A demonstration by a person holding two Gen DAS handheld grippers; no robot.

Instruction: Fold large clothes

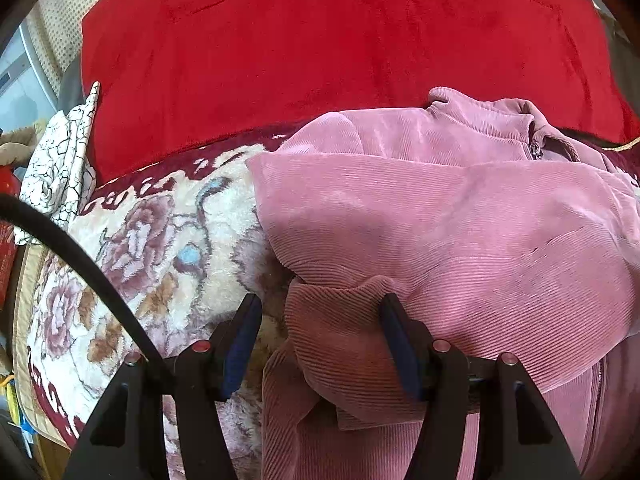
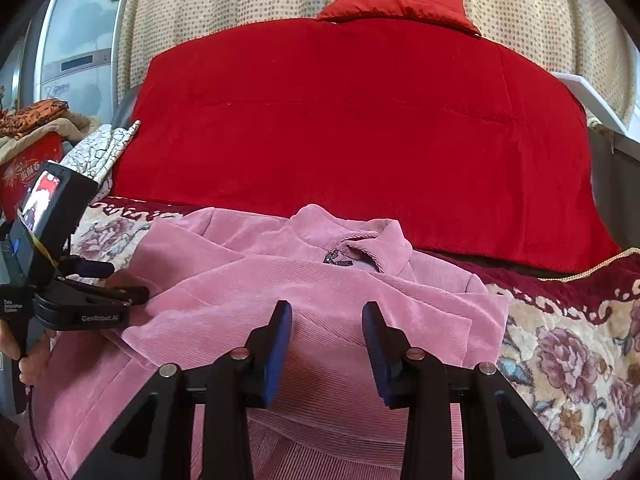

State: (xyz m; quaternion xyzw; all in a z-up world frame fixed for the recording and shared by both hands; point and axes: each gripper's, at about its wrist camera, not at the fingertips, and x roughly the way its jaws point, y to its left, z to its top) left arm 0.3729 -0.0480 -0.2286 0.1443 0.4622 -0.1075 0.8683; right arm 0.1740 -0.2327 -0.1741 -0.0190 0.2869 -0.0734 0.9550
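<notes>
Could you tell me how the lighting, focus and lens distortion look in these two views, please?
Left wrist view: strong fisheye bending, dark vignetted corners, soft shadow on the pink jacket, texture sharp. Right wrist view: same curvature, evenly lit red blanket, no glare or blur.

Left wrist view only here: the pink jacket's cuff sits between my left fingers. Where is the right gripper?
Observer: The right gripper hangs open over the pink jacket, just below its collar, with nothing in its jaws.
Operator: The jacket runs off my frame on the right. Does it hang over an edge there?
Observer: No. That side ends on the floral blanket, with more blanket showing beyond it.
</notes>
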